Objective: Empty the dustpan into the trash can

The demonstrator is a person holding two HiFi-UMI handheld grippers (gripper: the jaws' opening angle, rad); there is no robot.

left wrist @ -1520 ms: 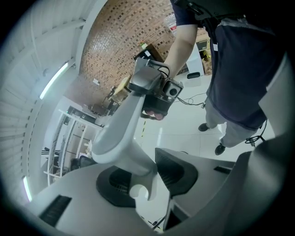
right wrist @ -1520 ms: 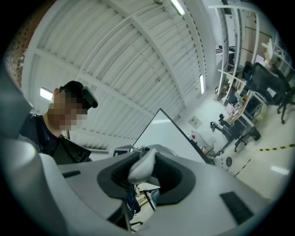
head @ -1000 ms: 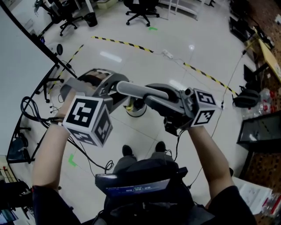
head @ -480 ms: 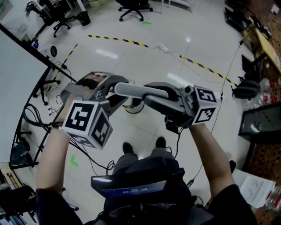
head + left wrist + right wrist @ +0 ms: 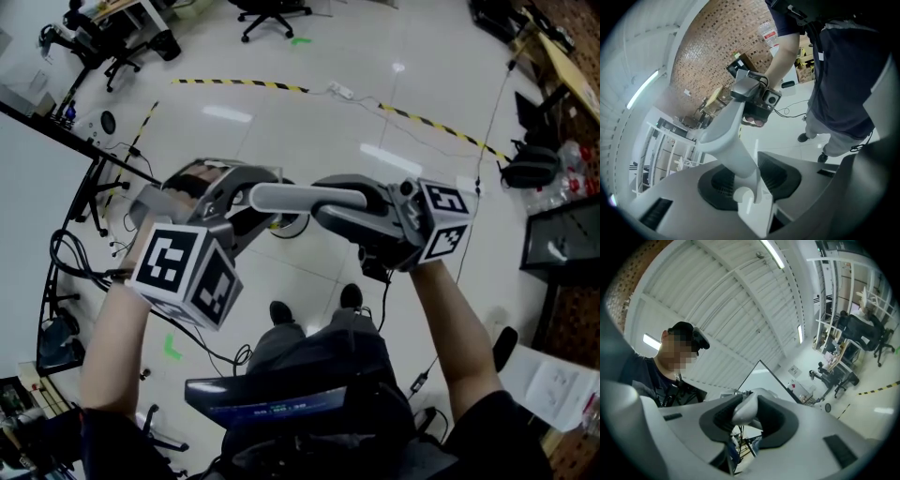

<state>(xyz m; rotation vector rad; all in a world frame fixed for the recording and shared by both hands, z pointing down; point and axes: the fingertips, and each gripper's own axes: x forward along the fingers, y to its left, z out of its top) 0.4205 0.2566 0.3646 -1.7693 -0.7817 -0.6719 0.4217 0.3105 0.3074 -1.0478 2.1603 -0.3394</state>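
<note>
In the head view I hold a grey dustpan level in front of my body with both grippers. Its pale handle [image 5: 300, 197] runs between them and its pan [image 5: 202, 175] lies beyond the left one. My left gripper [image 5: 234, 208] is shut on the handle [image 5: 733, 140] close to the pan. My right gripper [image 5: 330, 206] is shut on the handle's rounded end [image 5: 744, 409]. A small round trash can [image 5: 289, 225] stands on the floor just below, mostly hidden by the handle. The left gripper view also shows the right gripper [image 5: 757, 99] on the far end.
Yellow-black tape [image 5: 244, 83] crosses the glossy white floor ahead. Office chairs [image 5: 267, 11] stand at the back. A black rack with cables [image 5: 89, 202] is at the left, a dark shelf [image 5: 562, 248] at the right. My shoes [image 5: 281, 311] are near the can.
Both grippers keep their grip on the handle. The dustpan has drifted a little across the floor, and the tape and chairs have slid toward the picture's top. The can stays under the handle.
</note>
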